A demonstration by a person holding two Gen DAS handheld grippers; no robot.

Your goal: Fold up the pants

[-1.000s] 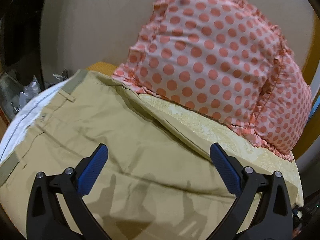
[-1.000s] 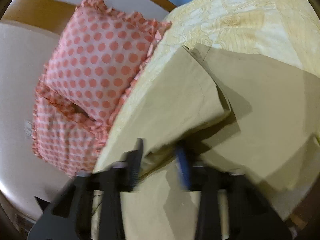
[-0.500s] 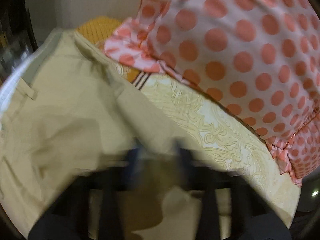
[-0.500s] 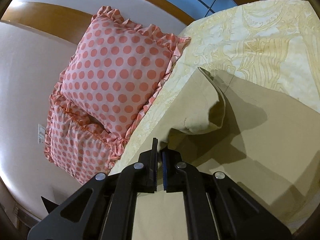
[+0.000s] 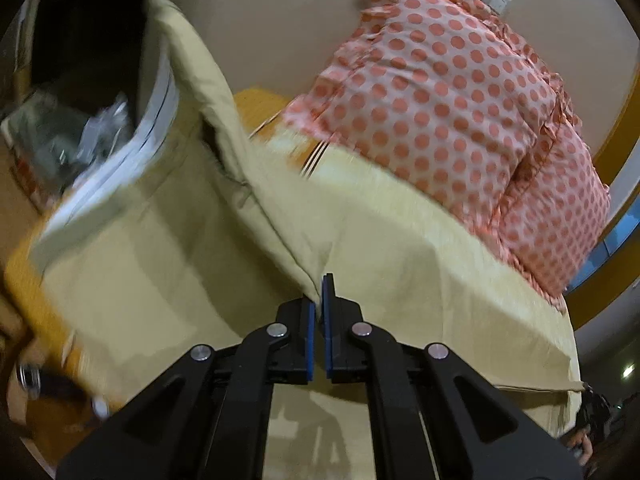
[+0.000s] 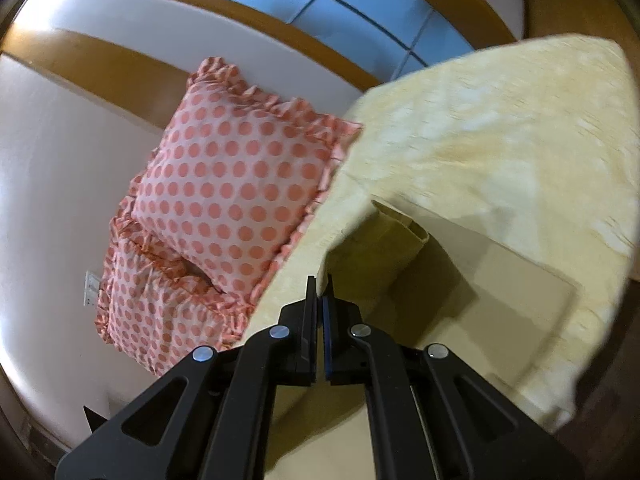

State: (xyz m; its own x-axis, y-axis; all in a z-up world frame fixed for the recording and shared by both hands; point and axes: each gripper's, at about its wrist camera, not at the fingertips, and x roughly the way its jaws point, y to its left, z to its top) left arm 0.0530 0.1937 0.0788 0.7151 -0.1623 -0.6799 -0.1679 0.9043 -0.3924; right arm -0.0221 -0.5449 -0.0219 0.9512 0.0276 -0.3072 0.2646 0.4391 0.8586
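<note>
Khaki pants (image 5: 168, 272) lie on a bed with a pale yellow patterned cover (image 5: 460, 280). My left gripper (image 5: 318, 304) is shut on a fold of the pants and holds it lifted, so the fabric runs up as a ridge toward the waistband (image 5: 180, 52) at the upper left. My right gripper (image 6: 320, 292) is shut on the edge of a pant leg (image 6: 376, 252) and holds it raised above the rest of the pants (image 6: 500, 280) lying flat.
Two pink polka-dot ruffled pillows (image 5: 460, 92) lean on the wall at the head of the bed, also in the right wrist view (image 6: 224, 192). A white striped cloth (image 5: 136, 144) and clutter (image 5: 60, 132) lie at the left. The bed cover (image 6: 520, 120) ends at the right.
My left gripper went from open above the flat pants to shut on a fold and lifted it. My right gripper closed on the leg edge and raised it higher.
</note>
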